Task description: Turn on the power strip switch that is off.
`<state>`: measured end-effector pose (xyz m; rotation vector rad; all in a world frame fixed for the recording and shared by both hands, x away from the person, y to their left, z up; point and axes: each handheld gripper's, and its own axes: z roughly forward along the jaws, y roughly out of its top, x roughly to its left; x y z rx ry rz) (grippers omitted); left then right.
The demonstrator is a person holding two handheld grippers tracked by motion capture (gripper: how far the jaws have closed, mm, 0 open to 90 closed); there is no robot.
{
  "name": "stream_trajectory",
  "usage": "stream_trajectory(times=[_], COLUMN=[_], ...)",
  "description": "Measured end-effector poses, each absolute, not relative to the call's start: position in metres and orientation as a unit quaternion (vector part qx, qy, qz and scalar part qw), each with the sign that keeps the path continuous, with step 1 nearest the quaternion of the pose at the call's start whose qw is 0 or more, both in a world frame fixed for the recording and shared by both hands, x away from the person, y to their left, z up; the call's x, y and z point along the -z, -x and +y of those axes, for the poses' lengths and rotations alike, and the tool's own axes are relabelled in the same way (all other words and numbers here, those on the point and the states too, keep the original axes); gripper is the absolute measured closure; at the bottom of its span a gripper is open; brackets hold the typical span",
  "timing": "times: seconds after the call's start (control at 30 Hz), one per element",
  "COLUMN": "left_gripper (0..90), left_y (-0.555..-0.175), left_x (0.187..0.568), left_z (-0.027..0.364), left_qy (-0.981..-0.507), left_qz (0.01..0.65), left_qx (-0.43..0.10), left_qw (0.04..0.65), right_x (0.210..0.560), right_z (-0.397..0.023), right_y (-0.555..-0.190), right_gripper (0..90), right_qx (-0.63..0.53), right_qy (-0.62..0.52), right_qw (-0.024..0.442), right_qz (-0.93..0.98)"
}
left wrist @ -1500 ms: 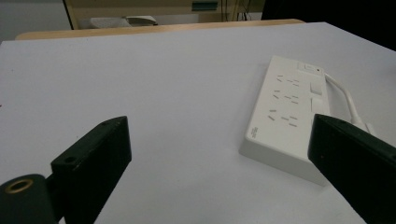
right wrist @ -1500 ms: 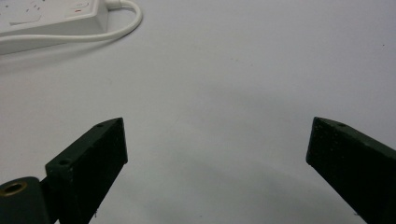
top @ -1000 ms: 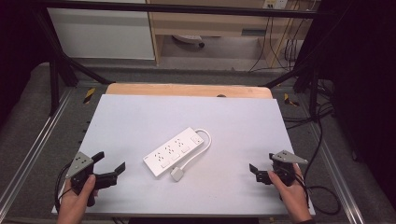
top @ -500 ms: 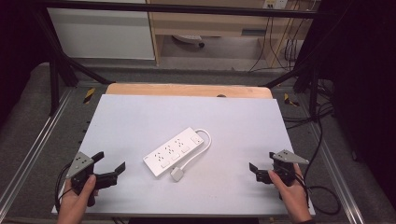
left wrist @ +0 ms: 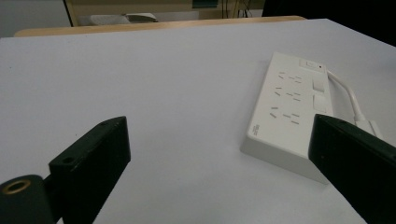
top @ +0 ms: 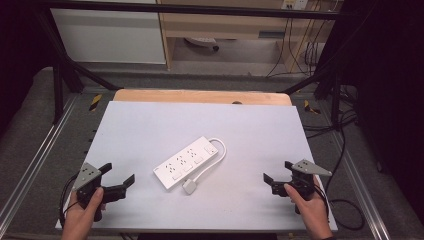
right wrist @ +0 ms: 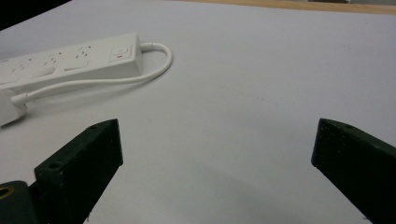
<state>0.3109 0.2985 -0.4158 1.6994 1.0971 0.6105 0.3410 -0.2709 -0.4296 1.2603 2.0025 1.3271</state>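
high view: both the left gripper (top: 119, 179) and right gripper (top: 278, 175) wait, jaws spread wide, flanking a white power strip (top: 186, 162). best approach is probably level, pinching its long sides, clear of the cord (top: 212, 162).

1 white power strip (top: 186, 162) is lying on 1 table (top: 260, 130), w/ 1 white cable (top: 214, 159) looping off it & ending in 1 plug (top: 190, 186). 2 grippers are sitting over the near edge: left gripper (top: 120, 181) & right gripper (top: 278, 176), each showing 2 black jaws, spread apart, and each carrying 1 grey three-cornered plate. 2 hands are holding them, 1 apiece.
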Motion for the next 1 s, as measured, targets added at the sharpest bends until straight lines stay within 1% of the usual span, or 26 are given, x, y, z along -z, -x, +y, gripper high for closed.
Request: stream_trajectory(times=[0.33, 0.67, 0.7, 0.77, 1.0], left_gripper=[5.5, 5.5, 5.5, 5.5, 5.5], left_y=[-0.311, -0.311, -0.311, -0.312, -0.312], left_x=[0.417, 0.417, 0.417, 0.417, 0.418], left_z=[0.298, 0.298, 0.298, 0.297, 0.297], left_qy=[-0.703, -0.705, -0.706, -0.706, -0.706], left_qz=[0.452, 0.451, 0.45, 0.45, 0.45], left_qx=[-0.25, -0.25, -0.251, -0.25, -0.249], left_qw=[0.489, 0.486, 0.486, 0.486, 0.486], right_x=[0.423, 0.418, 0.418, 0.416, 0.415], right_z=[-0.262, -0.243, -0.24, -0.234, -0.212], right_y=[-0.339, -0.338, -0.338, -0.337, -0.336], right_gripper=[2.9, 3.5, 4.0, 8.5, 5.3], right_qx=[-0.492, -0.503, -0.503, -0.5, -0.497], right_qy=[-0.452, -0.448, -0.446, -0.439, -0.417], right_qw=[0.213, 0.199, 0.199, 0.191, 0.182], right_qz=[0.713, 0.712, 0.713, 0.722, 0.739])
